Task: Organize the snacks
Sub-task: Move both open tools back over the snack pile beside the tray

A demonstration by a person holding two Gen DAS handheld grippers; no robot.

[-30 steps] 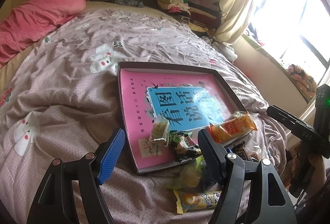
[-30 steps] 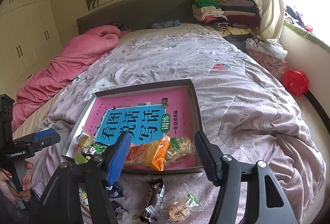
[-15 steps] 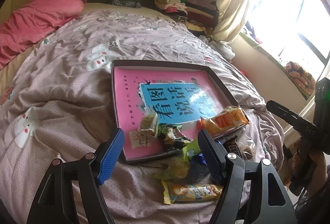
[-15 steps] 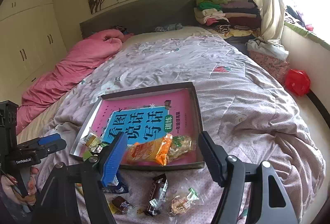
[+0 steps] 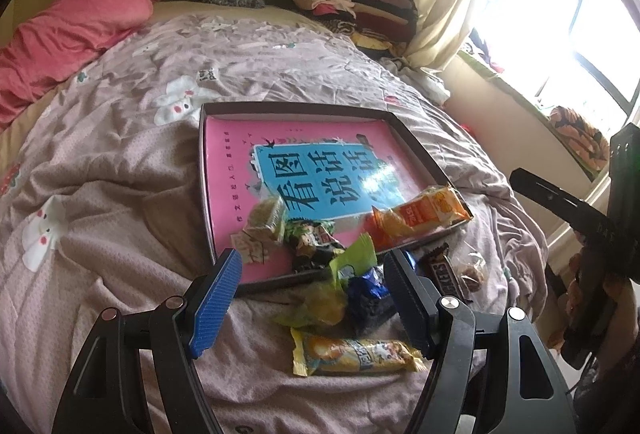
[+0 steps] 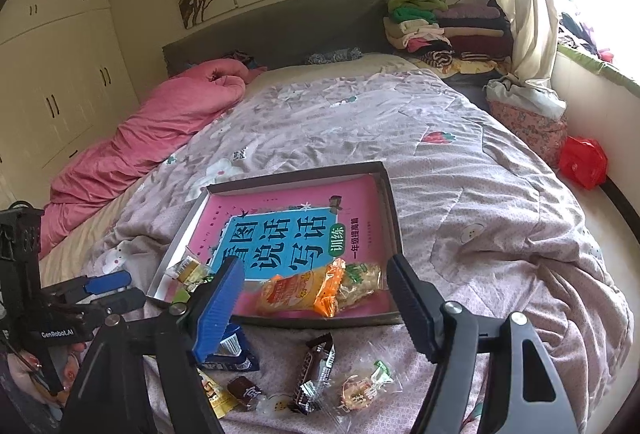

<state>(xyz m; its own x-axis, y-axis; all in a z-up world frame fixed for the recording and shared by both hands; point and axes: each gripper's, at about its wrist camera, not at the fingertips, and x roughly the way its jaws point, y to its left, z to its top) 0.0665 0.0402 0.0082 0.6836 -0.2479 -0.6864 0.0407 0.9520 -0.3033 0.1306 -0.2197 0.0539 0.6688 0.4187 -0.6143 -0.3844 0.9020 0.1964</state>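
A shallow dark tray [image 5: 205, 170] with a pink and blue book in its bottom lies on the bed. In it are an orange packet [image 6: 304, 290], a pale green packet [image 5: 266, 216] and a dark green packet [image 5: 316, 238]. My right gripper [image 6: 316, 308] hovers just before the tray's near rim. Its jaws are opening, and the pads touch nothing. My left gripper [image 5: 312, 298] is open above a yellow-green packet [image 5: 320, 302] and a blue packet [image 5: 366, 290] on the quilt. A yellow packet [image 5: 352, 354] lies nearer. It shows at the left edge of the right wrist view too.
Loose on the quilt before the tray are a chocolate bar [image 6: 314, 366], a clear-wrapped biscuit [image 6: 366, 386] and a small brown sweet [image 6: 244, 390]. A pink duvet [image 6: 160, 130] lies at the far left. Folded clothes [image 6: 440, 30] are stacked by the headboard, with a window on the right.
The right gripper's jaws have widened and it has drawn back a little from the orange packet in the tray. The left gripper has drawn back, so more of the loose snacks show between its fingers.
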